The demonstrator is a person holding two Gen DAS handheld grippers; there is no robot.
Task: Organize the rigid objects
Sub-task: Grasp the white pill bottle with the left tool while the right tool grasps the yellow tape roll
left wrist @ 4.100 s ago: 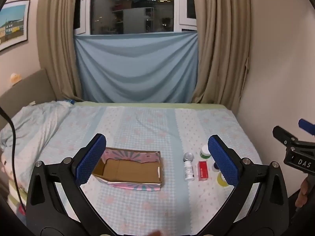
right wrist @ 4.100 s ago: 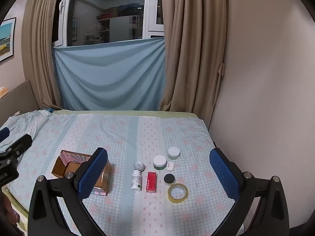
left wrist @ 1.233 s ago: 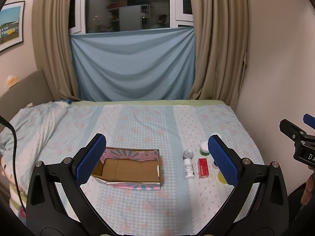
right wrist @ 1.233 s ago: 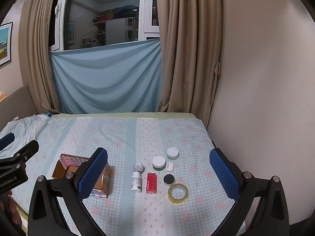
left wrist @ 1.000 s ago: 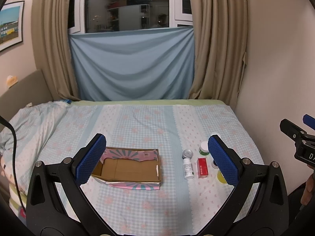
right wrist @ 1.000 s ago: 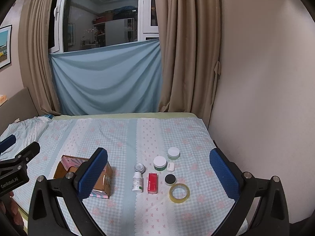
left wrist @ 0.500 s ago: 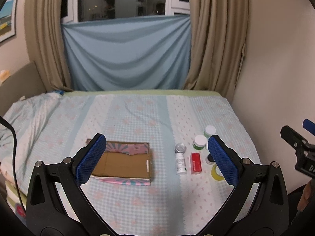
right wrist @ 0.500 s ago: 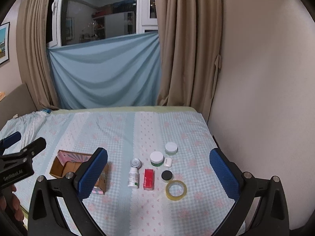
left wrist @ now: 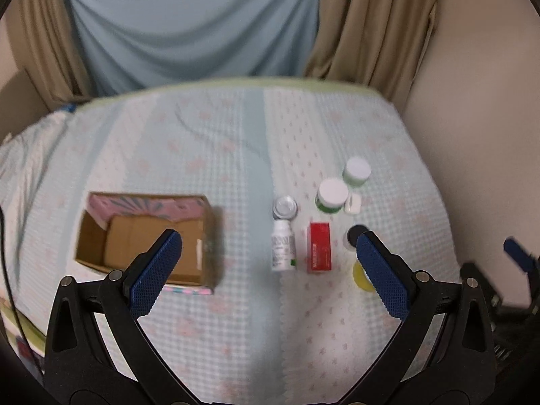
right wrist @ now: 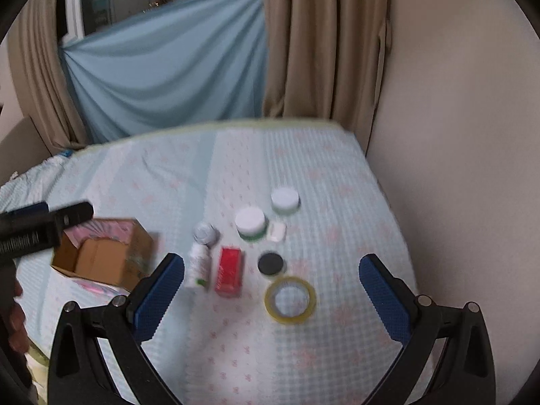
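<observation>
An open cardboard box lies on the bed, left of a cluster of small items. The cluster holds a white bottle, a red box, a silver tin, two white-lidded jars, a small white case, a black disc and a yellow tape roll. My left gripper is open and empty above the bed, in front of the bottle and red box. My right gripper is open and empty above the tape roll.
The bed has a pale checked sheet. A wall runs along its right side, with curtains and a blue cloth behind. A rumpled blanket lies at the left.
Both grippers have tilted down and moved closer to the bed. The items now appear larger and nearer. Both stay open and empty.
</observation>
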